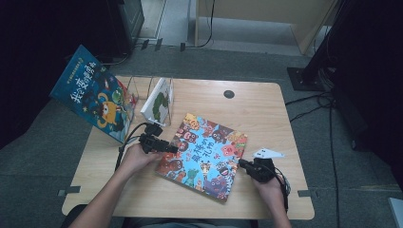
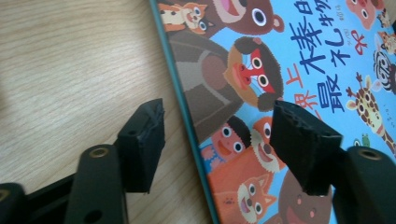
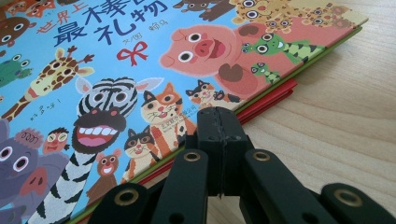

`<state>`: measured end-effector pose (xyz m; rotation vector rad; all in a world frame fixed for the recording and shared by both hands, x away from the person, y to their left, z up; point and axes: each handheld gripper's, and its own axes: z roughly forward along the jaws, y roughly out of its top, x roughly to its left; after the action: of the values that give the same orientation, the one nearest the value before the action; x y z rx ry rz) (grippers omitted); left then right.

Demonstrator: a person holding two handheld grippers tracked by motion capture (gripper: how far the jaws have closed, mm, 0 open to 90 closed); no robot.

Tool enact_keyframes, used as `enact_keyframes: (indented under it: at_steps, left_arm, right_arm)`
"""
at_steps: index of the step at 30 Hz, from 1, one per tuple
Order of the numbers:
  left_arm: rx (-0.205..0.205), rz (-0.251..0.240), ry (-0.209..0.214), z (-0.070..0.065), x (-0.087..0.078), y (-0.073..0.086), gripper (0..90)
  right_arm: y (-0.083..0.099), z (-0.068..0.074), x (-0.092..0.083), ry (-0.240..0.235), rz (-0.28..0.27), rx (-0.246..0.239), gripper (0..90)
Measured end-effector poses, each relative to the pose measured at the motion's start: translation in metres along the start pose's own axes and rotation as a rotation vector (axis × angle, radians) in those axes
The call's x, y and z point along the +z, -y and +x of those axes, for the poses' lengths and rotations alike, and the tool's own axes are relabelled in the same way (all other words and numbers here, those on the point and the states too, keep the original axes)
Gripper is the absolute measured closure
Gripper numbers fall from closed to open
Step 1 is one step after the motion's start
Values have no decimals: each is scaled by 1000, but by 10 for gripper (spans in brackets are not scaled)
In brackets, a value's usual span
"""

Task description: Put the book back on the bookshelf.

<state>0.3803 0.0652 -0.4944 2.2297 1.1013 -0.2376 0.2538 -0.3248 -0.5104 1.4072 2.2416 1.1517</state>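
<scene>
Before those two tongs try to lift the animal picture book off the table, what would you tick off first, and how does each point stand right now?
1. Left tongs open wide enough: ok; jaws stand apart.
2. Left tongs lined up on the picture book: ok; one jaw over the table, the other over the cover, the teal edge between them.
3. Left tongs gripping: not ok; the pads do not press on the book.
4. Right tongs ready to grasp: not ok; jaws shut together at the book's edge, nothing between them.
5. Book lying flat: ok.
6. Room beside the other books in the stand: cannot tell.
</scene>
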Motion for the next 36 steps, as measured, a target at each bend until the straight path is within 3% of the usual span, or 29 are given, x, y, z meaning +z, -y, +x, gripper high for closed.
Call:
enact_keyframes:
  at_steps: [2, 4, 7, 14, 19, 21, 25, 29, 31, 36]
  left_arm:
    - [27, 4, -10, -2, 1, 0, 340]
    - [24, 9, -14, -4, 2, -1, 313]
    - [48, 14, -59, -9, 3, -1, 336]
    - [-10, 25, -23, -6, 2, -4, 350]
    - [-38, 38, -26, -4, 2, -6, 331]
    - [-39, 44, -39, -5, 2, -8, 312]
    - [-42, 45, -24, -3, 1, -7, 296]
    - [-42, 50, -36, -4, 2, -8, 304]
    - [-27, 69, -73, -6, 1, -10, 361]
    - [-62, 88, -72, -5, 1, -15, 396]
  right_arm:
    - [0, 0, 0, -1, -1, -3, 900]
    - [0, -1, 0, -7, 1, -1, 900]
    - [0, -1, 0, -9, 2, 2, 900]
    - [-3, -1, 4, -16, -2, 0, 900]
    - [-6, -2, 8, -26, -4, 8, 900]
    - [-8, -1, 10, -30, -4, 13, 900]
    - [-8, -1, 11, -31, -7, 12, 900]
    - [-8, -2, 11, -33, -9, 14, 900]
    - [-8, -1, 11, -31, -5, 9, 900]
    - [-9, -2, 11, -38, 1, 7, 900]
